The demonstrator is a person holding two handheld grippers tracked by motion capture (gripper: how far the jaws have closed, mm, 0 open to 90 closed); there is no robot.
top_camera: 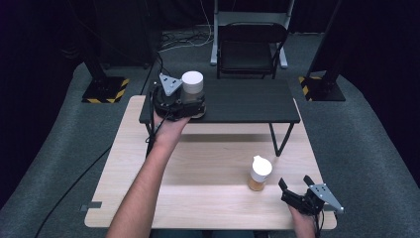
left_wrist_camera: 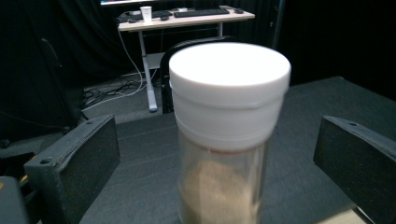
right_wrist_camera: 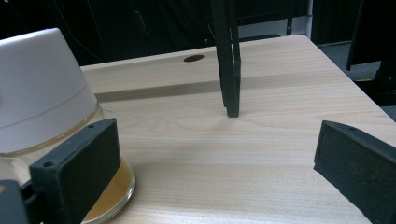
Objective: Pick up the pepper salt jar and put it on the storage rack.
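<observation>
With the left hand-held gripper point(top_camera: 190, 101) spread wide around the white-capped jar point(left_wrist_camera: 227, 135) standing on the black shelf point(top_camera: 247, 101), pads clear of it, a careless pull-back could clip that tall jar and topple it onto the tabletop point(top_camera: 198, 163) below.

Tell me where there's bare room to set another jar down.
The black shelf is bare to the right of the white-lidded jar; its left end is crowded by the open left claw. The wooden table is free left of the amber jar.
</observation>
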